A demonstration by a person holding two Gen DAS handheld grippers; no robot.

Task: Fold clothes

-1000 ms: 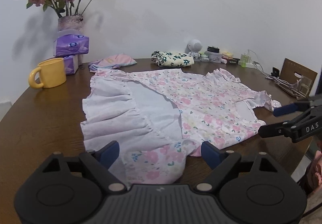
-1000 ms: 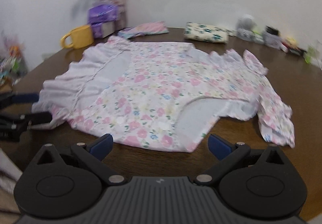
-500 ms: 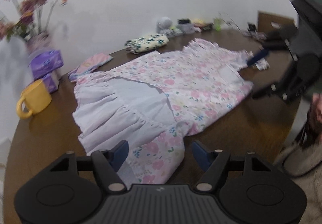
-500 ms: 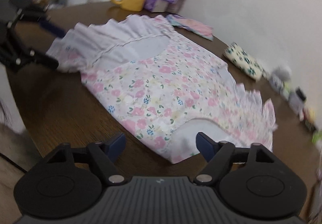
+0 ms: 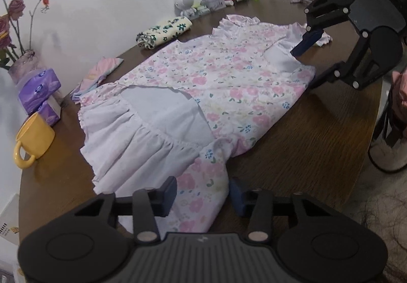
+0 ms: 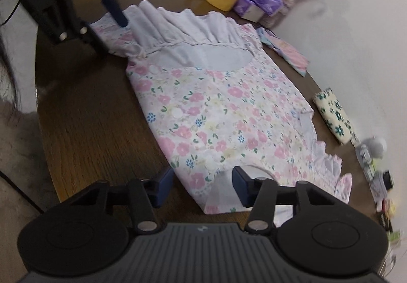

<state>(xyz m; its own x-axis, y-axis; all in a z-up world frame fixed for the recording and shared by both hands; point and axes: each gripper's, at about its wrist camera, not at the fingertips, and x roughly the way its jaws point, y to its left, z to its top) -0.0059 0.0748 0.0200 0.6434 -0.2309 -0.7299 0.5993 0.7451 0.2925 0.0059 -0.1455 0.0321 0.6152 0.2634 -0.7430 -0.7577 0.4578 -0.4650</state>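
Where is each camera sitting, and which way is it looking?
Left wrist: sits on the left claw at the dress's skirt end, looking along it toward the right claw.
Right wrist: sits on the right claw at the dress's top end, looking toward the left claw.
Both show the dress and the yellow mug.

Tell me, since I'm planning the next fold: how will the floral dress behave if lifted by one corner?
The dress is thin, gathered fabric lying flat, so it will probably drape limply and sag between grips. It looks light, so likely easy to lift. Its ruffled hem may bunch. The left tool straddles one corner, the right tool the other end; both are open.
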